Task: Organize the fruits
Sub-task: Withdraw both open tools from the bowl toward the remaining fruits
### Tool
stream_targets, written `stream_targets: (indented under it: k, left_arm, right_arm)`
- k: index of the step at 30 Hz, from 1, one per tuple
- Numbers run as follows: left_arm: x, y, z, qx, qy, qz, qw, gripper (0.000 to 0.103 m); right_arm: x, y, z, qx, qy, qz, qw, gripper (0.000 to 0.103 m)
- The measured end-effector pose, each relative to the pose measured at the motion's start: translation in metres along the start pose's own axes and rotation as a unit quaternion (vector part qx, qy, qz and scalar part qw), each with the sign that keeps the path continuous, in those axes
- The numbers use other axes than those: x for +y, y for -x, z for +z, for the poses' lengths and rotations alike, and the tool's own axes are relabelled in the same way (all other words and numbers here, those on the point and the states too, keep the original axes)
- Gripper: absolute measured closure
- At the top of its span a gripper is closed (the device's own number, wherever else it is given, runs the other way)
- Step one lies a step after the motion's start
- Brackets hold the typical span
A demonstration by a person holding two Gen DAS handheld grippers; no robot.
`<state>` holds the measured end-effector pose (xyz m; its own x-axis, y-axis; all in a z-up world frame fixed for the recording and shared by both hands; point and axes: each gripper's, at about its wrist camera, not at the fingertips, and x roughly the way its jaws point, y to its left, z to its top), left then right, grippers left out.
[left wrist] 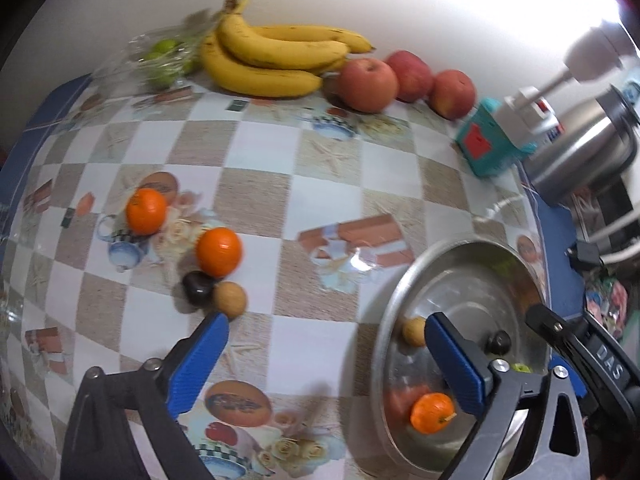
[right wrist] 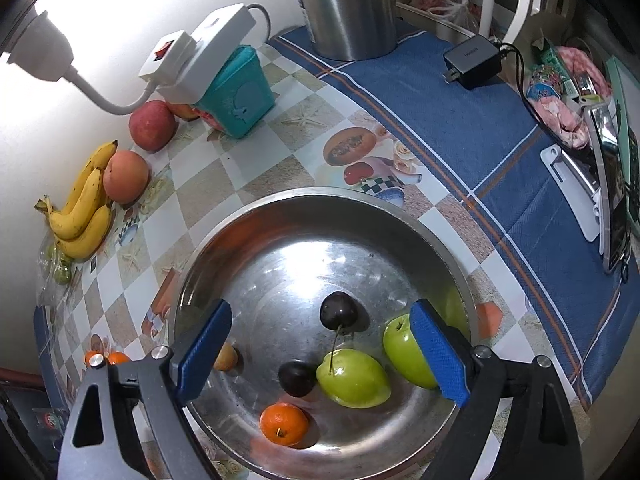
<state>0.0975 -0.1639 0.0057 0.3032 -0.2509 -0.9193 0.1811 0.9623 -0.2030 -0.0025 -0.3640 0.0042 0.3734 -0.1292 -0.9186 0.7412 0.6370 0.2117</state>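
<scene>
A steel bowl holds an orange, two dark cherries, two green fruits and a small tan fruit. My right gripper is open and empty over the bowl. My left gripper is open and empty above the table, left of the bowl. Ahead of its left finger lie a tan fruit, a dark cherry and two oranges. Bananas, three apples and bagged green fruits sit at the wall.
A teal box with a white power strip stands near the apples. A steel kettle and a black charger sit on the blue cloth edge. Clutter lies to the right past the table.
</scene>
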Motion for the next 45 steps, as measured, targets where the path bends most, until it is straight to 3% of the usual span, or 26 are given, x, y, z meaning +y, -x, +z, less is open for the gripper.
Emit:
stream_targets:
  k: [17, 36, 39, 45]
  left_arm:
    - [0.041, 0.004, 0.009, -0.012, 0.064, 0.028, 0.9975, 0.000]
    - [0.047, 0.003, 0.009, -0.012, 0.066, 0.030, 0.9973, 0.000]
    - [0.047, 0.003, 0.009, -0.014, 0.065, 0.031, 0.9973, 0.000]
    - [0.042, 0.005, 0.009, -0.022, 0.049, 0.038, 0.9978, 0.000]
  right_arm:
    - [0.021, 0.002, -0.019, 0.010, 0.036, -0.012, 0.999, 0.012]
    - [0.023, 0.003, -0.022, 0.008, 0.034, -0.016, 0.999, 0.012]
    - [0.022, 0.002, -0.022, 0.011, 0.030, -0.013, 0.999, 0.000]
    - [0.021, 0.002, -0.021, 0.013, 0.025, -0.008, 1.000, 0.000]
